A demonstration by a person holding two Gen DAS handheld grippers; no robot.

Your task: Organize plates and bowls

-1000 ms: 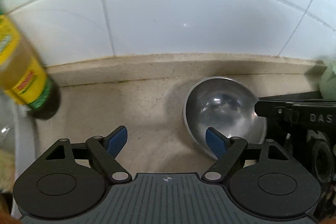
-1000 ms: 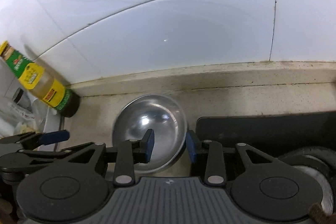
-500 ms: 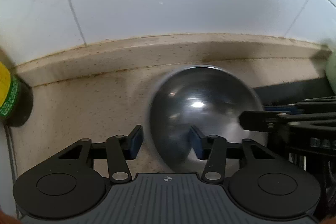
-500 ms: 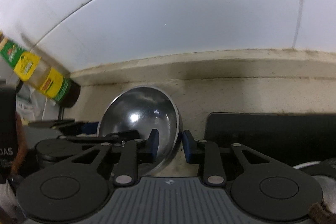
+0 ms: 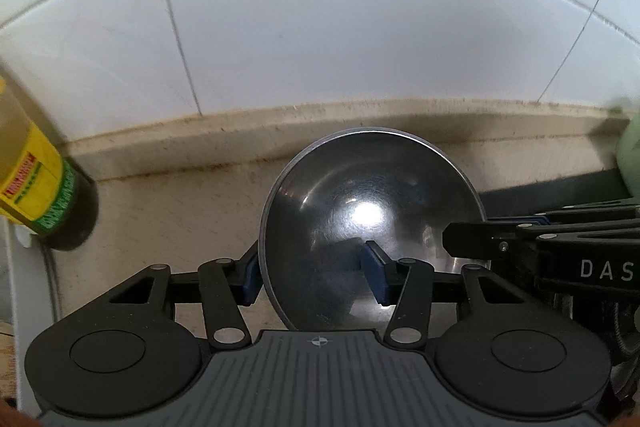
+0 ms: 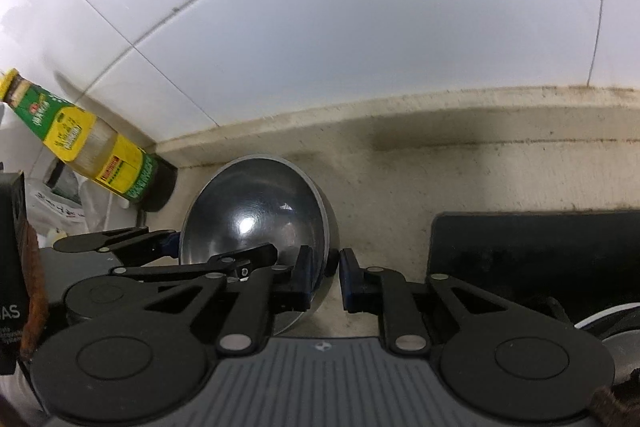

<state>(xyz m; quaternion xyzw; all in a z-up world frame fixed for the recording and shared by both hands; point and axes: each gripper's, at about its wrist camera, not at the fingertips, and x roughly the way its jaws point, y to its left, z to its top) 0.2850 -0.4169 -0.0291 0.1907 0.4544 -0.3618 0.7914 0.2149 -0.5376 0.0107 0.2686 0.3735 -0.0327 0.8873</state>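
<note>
Steel bowl gripped at both sides of its rim, tipped up on the counter at lower centre of both views.

Left gripper has its jaws narrowed onto the bowl's near-left wall, one blue pad outside at the rim and the other inside the hollow. Right gripper has just been closing and pinches the thin right edge of the bowl, one pad inside and one outside. The bowl's open mouth faces both cameras, its back toward the tiled wall. Neither hand is nearer; they hold opposite edges, so I judge any lift must be shared. A yellow-labelled bottle stands at left, a black tray at right.
</note>
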